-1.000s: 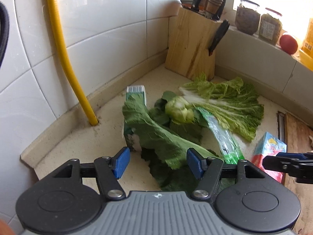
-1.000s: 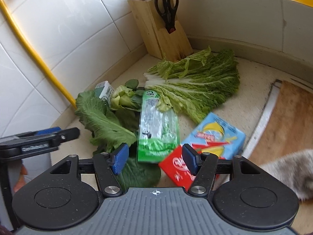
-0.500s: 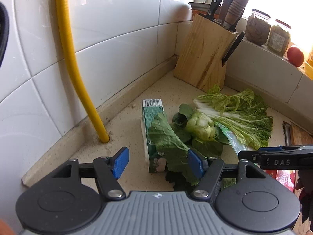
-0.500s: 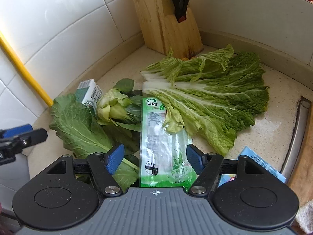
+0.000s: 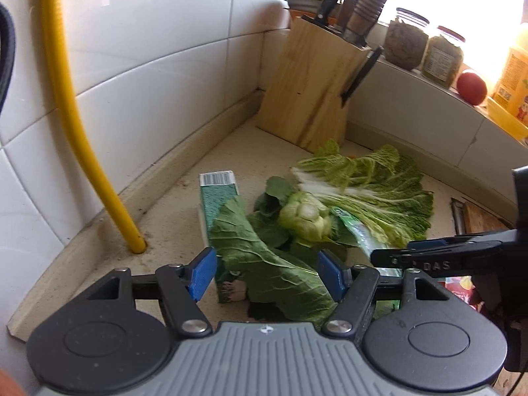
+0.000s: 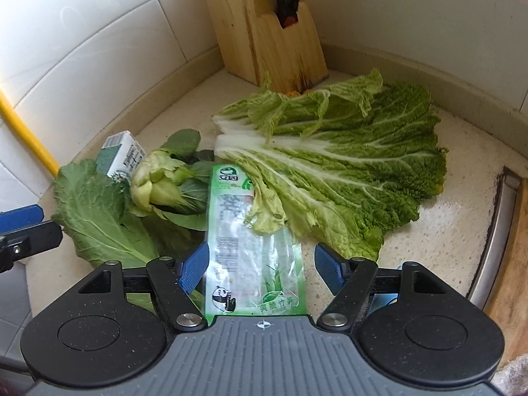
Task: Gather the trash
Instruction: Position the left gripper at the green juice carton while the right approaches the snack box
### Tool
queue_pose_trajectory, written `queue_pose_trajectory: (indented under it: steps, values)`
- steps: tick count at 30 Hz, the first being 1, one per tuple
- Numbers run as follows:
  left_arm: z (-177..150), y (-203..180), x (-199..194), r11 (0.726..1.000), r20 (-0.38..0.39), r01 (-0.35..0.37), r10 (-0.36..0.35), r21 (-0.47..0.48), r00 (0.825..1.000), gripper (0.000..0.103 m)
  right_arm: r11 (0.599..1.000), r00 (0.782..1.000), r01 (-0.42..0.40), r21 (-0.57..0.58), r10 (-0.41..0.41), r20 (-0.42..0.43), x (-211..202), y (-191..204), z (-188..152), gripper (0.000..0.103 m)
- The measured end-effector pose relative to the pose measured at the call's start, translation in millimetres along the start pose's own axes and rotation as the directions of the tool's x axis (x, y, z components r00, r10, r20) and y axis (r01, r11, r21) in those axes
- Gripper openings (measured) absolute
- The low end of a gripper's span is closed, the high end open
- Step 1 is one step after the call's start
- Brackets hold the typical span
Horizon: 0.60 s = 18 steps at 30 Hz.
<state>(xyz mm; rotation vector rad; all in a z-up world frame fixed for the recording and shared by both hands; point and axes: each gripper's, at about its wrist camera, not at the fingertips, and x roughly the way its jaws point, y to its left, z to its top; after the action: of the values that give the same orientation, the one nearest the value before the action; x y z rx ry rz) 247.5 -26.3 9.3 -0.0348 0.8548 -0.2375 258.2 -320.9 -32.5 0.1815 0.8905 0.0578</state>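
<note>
Nothing is collected yet: both the left claw [image 5: 269,274] and right claw [image 6: 260,269] gape empty over the plastic wrapper [image 6: 252,247], green carton [image 5: 217,204] and leaves [image 6: 333,168] littering the tabletop [image 6: 435,231].

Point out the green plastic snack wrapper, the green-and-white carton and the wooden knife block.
green plastic snack wrapper [image 6: 246,250]: right wrist view, clear middle panel.
green-and-white carton [image 5: 218,198]: left wrist view, green top face.
wooden knife block [image 5: 310,89]: left wrist view, front face.

The right gripper [image 5: 389,259] reads "DAS"; the green wrapper [image 6: 250,257] reads "爽脆竹笋".
</note>
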Motion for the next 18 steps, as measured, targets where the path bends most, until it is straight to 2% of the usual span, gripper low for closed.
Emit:
queue_pose_trajectory:
  steps: [3, 7, 14, 18]
  values:
    - [0.5, 4.4, 0.9, 1.0, 0.0, -0.018, 0.018, -0.013, 1.0, 0.064, 1.0, 1.0, -0.006, -0.005, 0.006, -0.011, 3.7, 0.4, -0.5, 0.077]
    - [-1.4, 11.9, 1.6, 0.999, -0.016, -0.007, 0.006, -0.044, 1.0, 0.064, 1.0, 1.0, 0.001, -0.031, -0.002, -0.015, 6.2, 5.9, 0.5, 0.077]
    - [-16.5, 6.7, -2.5, 0.997, -0.055, 0.055, -0.058, -0.046, 0.997, 0.064, 0.999, 1.0, 0.017, -0.048, -0.018, -0.022, 8.9, 9.2, 5.5, 0.078]
    - [-23.0, 3.6, 6.3, 0.992, -0.094, 0.098, -0.106, -0.082, 0.99, 0.064, 0.997, 0.999, 0.023, -0.067, -0.026, -0.03, 12.5, 12.3, 6.8, 0.078]
